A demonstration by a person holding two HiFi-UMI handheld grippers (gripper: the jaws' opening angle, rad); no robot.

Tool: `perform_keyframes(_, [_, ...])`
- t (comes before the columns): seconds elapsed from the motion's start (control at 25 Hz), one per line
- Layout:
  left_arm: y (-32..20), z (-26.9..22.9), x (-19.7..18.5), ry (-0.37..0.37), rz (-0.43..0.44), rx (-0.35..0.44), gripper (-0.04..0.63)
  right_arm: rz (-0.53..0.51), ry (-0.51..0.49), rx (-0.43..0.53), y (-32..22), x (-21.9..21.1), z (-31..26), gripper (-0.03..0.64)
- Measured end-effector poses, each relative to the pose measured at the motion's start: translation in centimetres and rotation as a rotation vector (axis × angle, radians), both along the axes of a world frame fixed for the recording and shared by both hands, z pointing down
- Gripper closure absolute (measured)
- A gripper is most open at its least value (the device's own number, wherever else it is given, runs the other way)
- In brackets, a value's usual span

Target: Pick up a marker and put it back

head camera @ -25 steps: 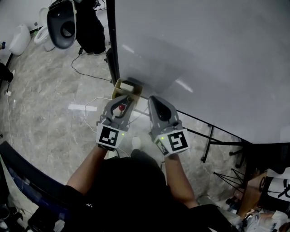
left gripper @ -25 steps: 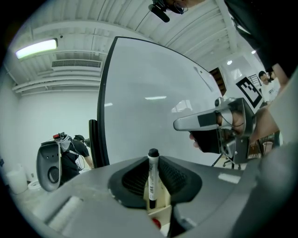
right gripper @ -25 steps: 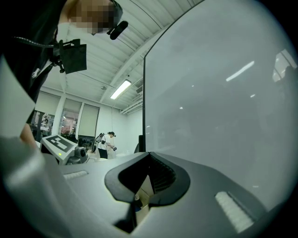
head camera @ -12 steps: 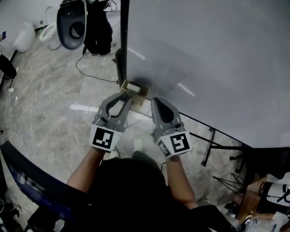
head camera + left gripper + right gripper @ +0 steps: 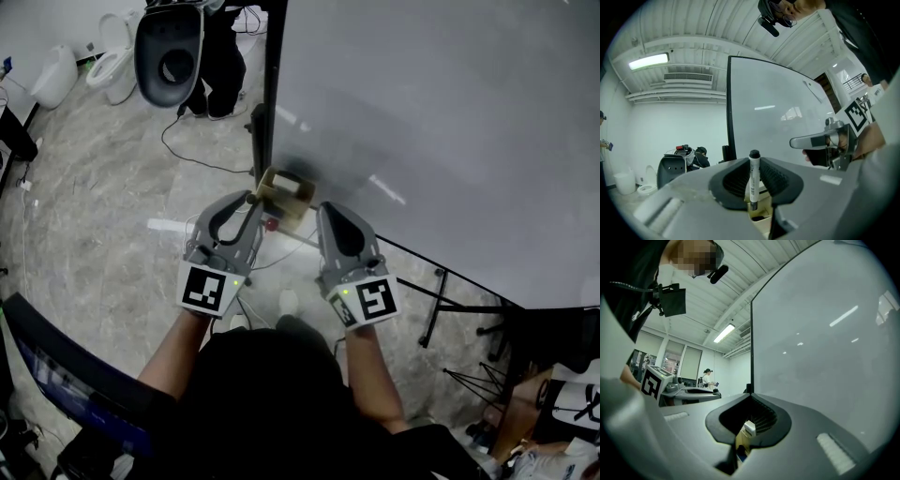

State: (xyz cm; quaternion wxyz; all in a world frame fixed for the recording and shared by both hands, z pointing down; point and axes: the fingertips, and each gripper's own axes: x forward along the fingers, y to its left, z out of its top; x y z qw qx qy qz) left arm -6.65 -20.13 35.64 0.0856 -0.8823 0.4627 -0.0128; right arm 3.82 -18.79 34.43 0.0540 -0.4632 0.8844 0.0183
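Observation:
A white marker with a dark cap stands upright between the pads of my left gripper, which is shut on it. Below it is a beige holder box. From the head view that box hangs at the lower left corner of the whiteboard. My left gripper is just left of the box and my right gripper is just right of it. The right gripper is shut with nothing in it, and past its jaws I see the box with a white eraser.
The whiteboard's black stand legs spread over the marble floor at the right. Cables trail on the floor behind the board. A dark round seat and white containers stand at the far left.
My left gripper has risen with the marker and come closer to the box. The right gripper has shifted only slightly upward beside it.

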Motion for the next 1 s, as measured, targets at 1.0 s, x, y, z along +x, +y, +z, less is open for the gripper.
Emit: perform_keyframes(1.0, [1.7, -1.1, -2.0, 0.064, 0.014, 0.006, 0.522, 0.053, 0.001, 0.034, 2.2, 0.7, -0.8, 0.607])
